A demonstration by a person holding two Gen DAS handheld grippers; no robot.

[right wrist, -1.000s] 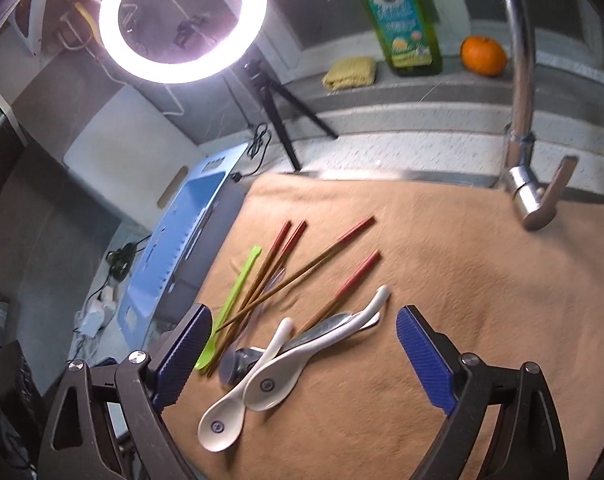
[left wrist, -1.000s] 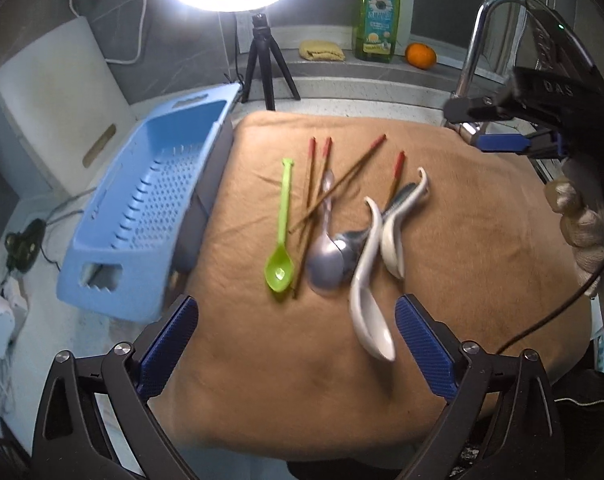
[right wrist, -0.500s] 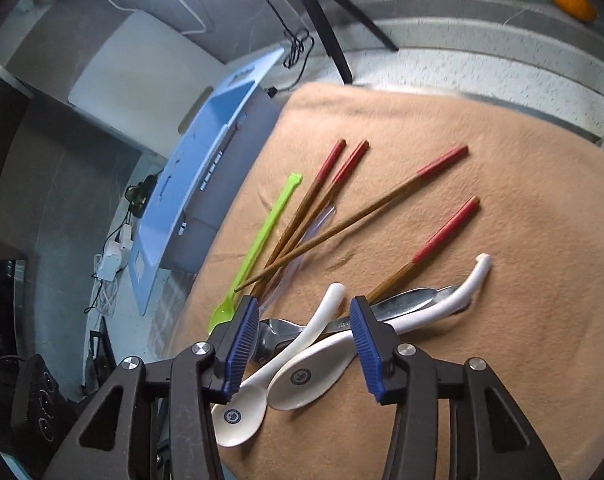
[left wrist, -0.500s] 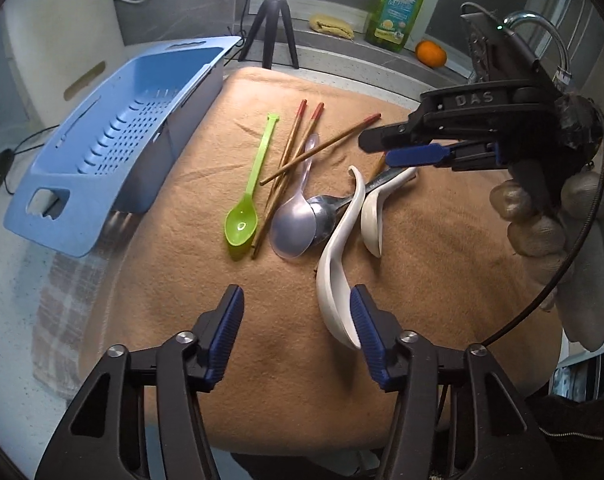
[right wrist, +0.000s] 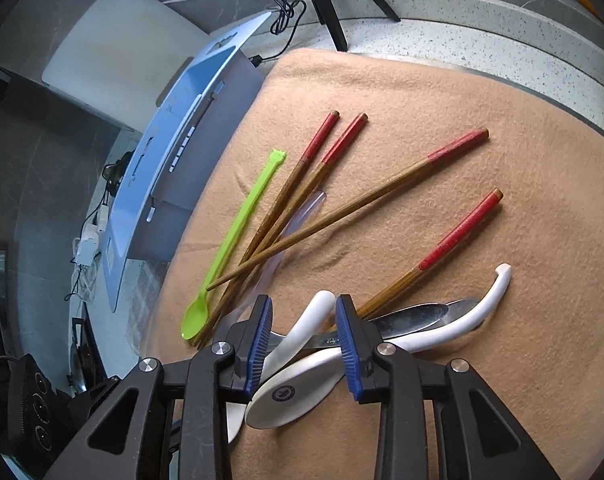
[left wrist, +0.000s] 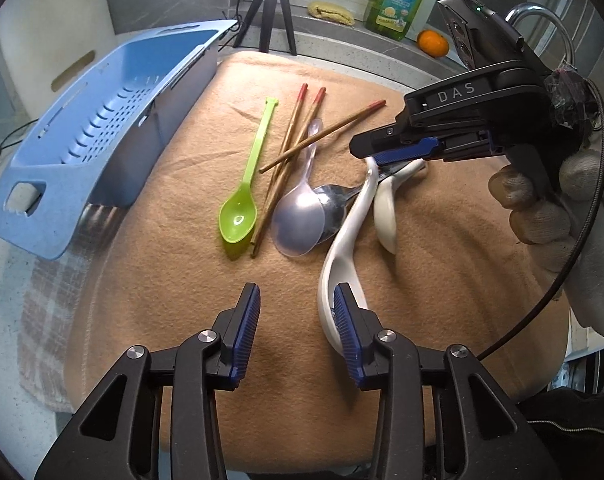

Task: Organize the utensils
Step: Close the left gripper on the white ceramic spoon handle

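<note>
Right wrist view: our right gripper (right wrist: pixel 304 330) is closing around the white spoon's handle (right wrist: pixel 310 320), not yet clamped; at twelve o'clock, chopsticks (right wrist: pixel 302 200). Our left gripper (left wrist: pixel 295 320) closes empty, likely pinning the spoon's bowl.

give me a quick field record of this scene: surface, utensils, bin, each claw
surface: tan towel
utensils: green spoon, clear spoon, metal spoon, two white spoons, four chopsticks
bin: blue basket, left of the towel, nothing seen inside
left claw: closing, only towel between its jaws, right pad beside a white spoon's bowl
right claw: closing, astride a white spoon's handle
</note>
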